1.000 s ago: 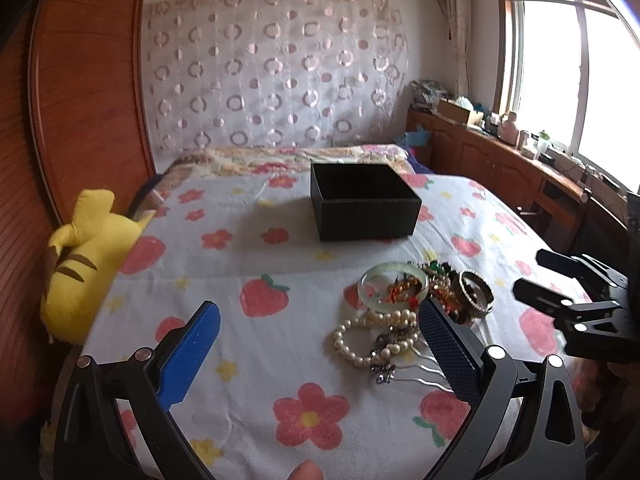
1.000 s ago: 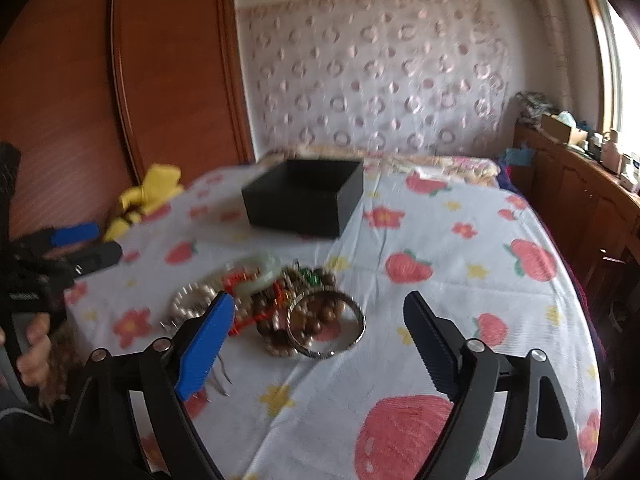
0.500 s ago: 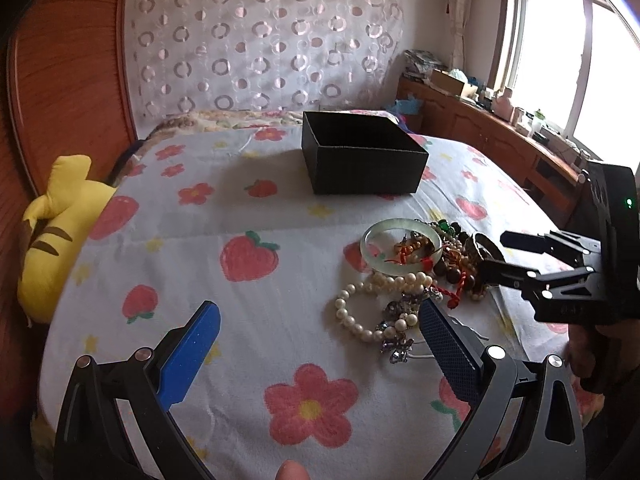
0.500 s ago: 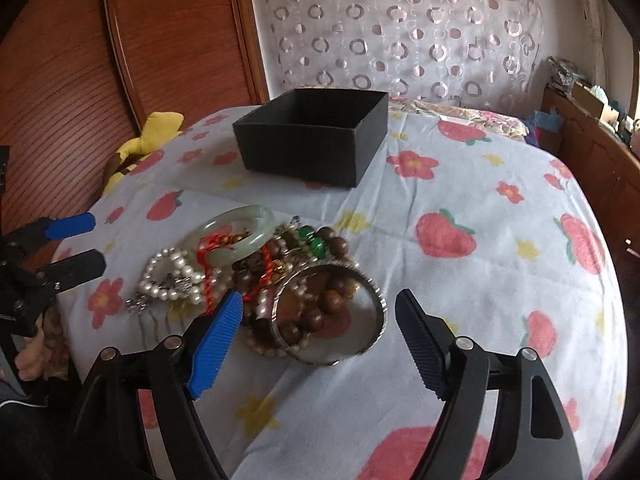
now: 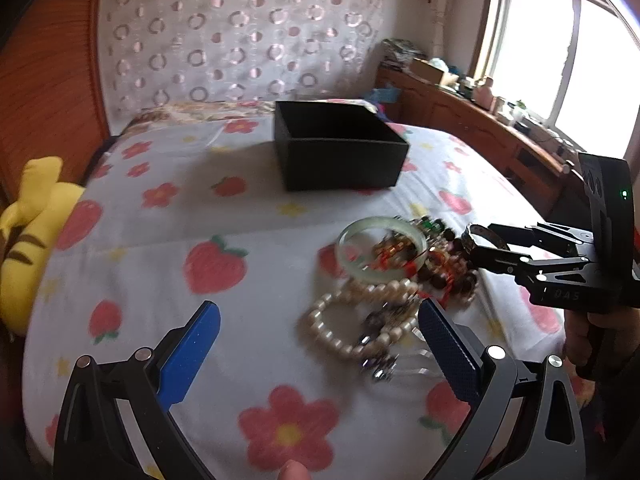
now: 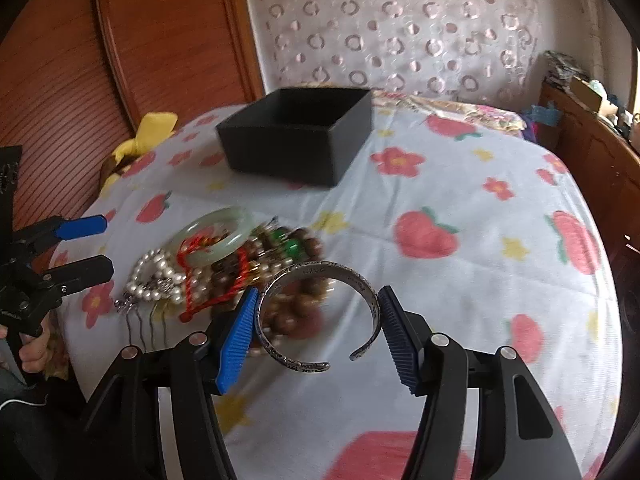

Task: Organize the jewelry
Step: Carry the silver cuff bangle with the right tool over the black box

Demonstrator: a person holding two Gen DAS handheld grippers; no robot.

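Observation:
A heap of jewelry lies on the strawberry-print cloth: a pale green jade bangle [image 6: 216, 236], a pearl bracelet [image 5: 352, 320], brown bead strands with red cord [image 6: 248, 268] and hairpins. An open black box [image 6: 296, 136] stands behind the heap and also shows in the left wrist view [image 5: 340, 148]. My right gripper [image 6: 316, 330] has its pads on both sides of a silver cuff bangle [image 6: 316, 312], touching or nearly touching it. My left gripper [image 5: 316, 354] is open and empty, low in front of the pearls.
A yellow plush toy [image 5: 28, 232] lies at the cloth's left edge against the wooden headboard [image 6: 120, 60]. A wooden sideboard [image 5: 480, 128] with clutter runs under the window on the right. The cloth's edge drops off close behind the right gripper.
My right gripper has moved forward onto the silver cuff and narrowed its jaws around it. My left gripper has dropped a little closer to the pearls and stayed open.

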